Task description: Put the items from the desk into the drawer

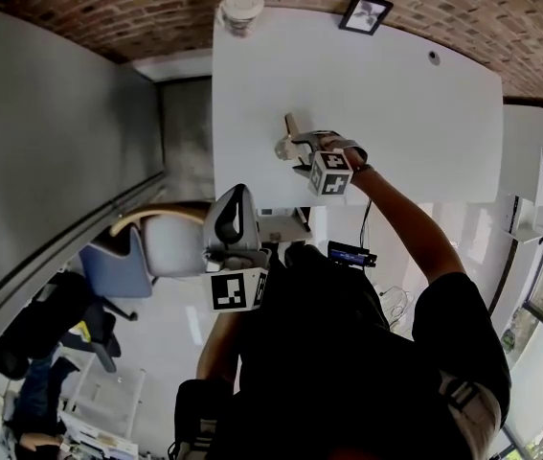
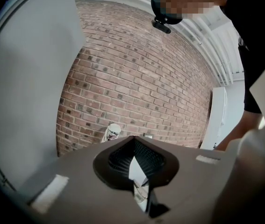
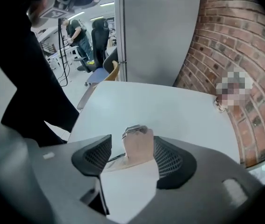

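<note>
A small beige item with a metal top (image 3: 138,146) stands on the white desk (image 1: 415,113) between the jaws of my right gripper (image 3: 131,158). The gripper is open: the item lies against the right pad (image 3: 169,160), with a gap to the left pad. From the head view, this gripper (image 1: 295,153) points down at the item (image 1: 283,147) near the desk's front edge. My left gripper (image 1: 235,217) hangs lower, in front of the desk. Its pads meet at the tips (image 2: 133,141) with nothing held. A paper cup (image 1: 241,8) and a small picture frame (image 1: 365,12) stand at the desk's far edge.
A brick wall (image 2: 137,73) runs behind the desk and a grey partition (image 1: 51,151) stands on the left. A grey chair (image 1: 170,242) and a blue chair (image 1: 118,262) are below the desk's left corner. A white unit (image 1: 282,222) sits under the front edge.
</note>
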The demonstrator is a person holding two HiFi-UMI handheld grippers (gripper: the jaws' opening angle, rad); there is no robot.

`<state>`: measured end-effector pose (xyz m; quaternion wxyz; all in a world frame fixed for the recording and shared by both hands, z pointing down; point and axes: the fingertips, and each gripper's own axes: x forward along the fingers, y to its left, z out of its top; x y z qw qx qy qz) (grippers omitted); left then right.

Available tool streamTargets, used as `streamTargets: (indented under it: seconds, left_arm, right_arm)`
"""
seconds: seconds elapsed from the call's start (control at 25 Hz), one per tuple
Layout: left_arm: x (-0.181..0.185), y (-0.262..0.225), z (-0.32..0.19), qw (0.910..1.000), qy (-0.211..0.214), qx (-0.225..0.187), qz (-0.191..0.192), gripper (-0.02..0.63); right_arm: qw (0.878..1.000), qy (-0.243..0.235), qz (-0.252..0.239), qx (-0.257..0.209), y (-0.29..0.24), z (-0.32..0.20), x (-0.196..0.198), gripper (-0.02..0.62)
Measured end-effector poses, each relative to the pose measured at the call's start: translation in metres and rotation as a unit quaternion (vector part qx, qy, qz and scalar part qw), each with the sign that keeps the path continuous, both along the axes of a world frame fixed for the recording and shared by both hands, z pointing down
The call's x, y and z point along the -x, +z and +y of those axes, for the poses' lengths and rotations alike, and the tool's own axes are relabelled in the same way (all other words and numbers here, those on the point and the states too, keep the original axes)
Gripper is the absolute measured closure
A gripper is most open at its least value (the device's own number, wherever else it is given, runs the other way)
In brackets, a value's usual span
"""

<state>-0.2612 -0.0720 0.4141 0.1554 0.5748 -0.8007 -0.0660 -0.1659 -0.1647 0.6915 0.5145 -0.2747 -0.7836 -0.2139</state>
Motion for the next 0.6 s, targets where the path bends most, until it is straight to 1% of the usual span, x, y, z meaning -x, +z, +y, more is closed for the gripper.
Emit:
streamTargets:
  seconds: [0.32, 0.44, 0.6]
  left_arm:
    - [0.008, 0.011, -0.002, 0.9999, -0.004, 0.007, 0.013, 0.594]
    - [0.012, 0.013, -0.001, 0.9999, -0.007, 0.007, 0.009, 0.594]
    - [0.013, 0.015, 0.003, 0.9997, -0.012, 0.013, 0.017, 0.594]
  right_arm:
    - [0.997, -0.065, 0.03, -0.028, 0.027, -0.007, 0.009, 0.295]
    - [0.995, -0.082, 0.042, -0.031, 0.035, -0.007, 0.011, 0.293]
    - [0.993, -0.098, 0.059, -0.034, 0.046, -0.007, 0.01, 0.291]
